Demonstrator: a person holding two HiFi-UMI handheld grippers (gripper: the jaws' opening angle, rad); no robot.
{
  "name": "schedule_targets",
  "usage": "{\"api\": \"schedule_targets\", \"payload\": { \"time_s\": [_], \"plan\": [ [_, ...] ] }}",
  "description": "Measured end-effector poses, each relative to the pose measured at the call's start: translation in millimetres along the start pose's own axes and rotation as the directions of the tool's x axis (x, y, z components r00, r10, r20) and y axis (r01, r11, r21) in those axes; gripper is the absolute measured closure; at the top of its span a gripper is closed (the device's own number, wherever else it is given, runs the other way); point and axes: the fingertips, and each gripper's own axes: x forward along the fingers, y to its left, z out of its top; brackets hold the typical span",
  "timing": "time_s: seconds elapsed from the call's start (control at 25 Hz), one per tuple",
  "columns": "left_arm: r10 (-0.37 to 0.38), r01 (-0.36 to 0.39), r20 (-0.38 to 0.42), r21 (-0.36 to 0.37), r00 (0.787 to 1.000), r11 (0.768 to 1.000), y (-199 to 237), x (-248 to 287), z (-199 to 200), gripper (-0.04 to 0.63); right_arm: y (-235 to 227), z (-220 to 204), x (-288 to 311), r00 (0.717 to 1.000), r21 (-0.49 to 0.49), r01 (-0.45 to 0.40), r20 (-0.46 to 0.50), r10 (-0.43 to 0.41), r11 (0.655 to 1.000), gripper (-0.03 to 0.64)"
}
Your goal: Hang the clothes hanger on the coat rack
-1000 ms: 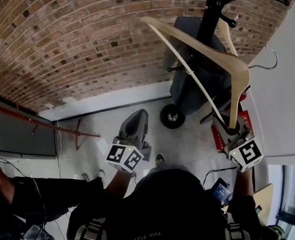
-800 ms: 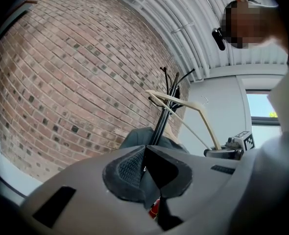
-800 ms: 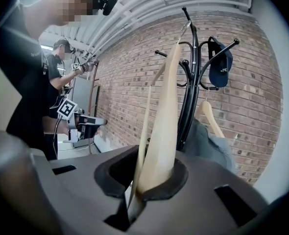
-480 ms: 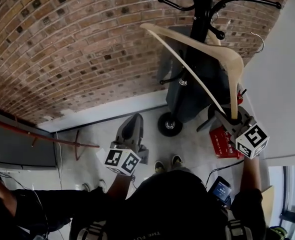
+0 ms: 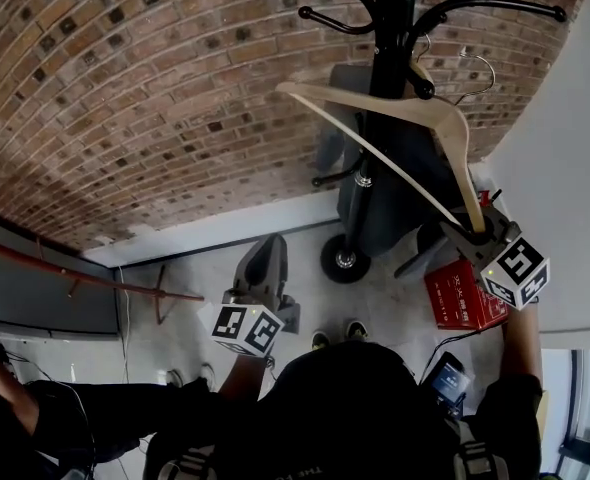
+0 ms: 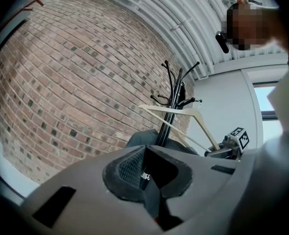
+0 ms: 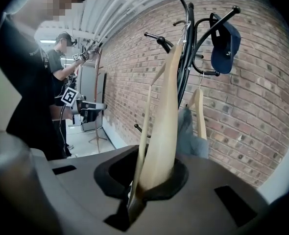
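Note:
A pale wooden hanger (image 5: 395, 108) is tilted up against the black coat rack (image 5: 390, 28). My right gripper (image 5: 471, 232) is shut on one end of it. Its wire hook (image 5: 475, 68) hangs just right of the pole, near a peg; I cannot tell whether they touch. In the right gripper view the hanger (image 7: 166, 116) rises from between the jaws of that gripper (image 7: 144, 190) toward the rack's arms (image 7: 186, 77). My left gripper (image 5: 267, 250) is lower left, shut and holding nothing. In the left gripper view my left gripper (image 6: 149, 180) points at the rack (image 6: 166, 126) and hanger (image 6: 183, 114).
A blue cap (image 7: 225, 43), a second wooden hanger (image 7: 199, 106) and a grey garment (image 5: 375, 198) hang on the rack. A red box (image 5: 460, 293) and a black wheel (image 5: 343, 260) sit on the floor by its foot. Brick wall behind, white wall right. Another person (image 7: 61, 58) stands far off.
The right gripper has carried the hanger up and in toward the rack, so the hook now sits close beside the pole. The left gripper has drifted a little.

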Motion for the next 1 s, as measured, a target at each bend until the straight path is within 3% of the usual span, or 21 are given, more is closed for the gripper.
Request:
{"api": "schedule_targets", "payload": {
  "time_s": [1.0],
  "plan": [
    [0.033, -0.033, 0.024, -0.004, 0.999, 0.999, 2.8, 4.1, 5.0, 0.575, -24.5, 3.8, 27.3, 0.986, -0.085, -0.069, -0.156, 0.055, 0.994, 0.58]
  ]
}}
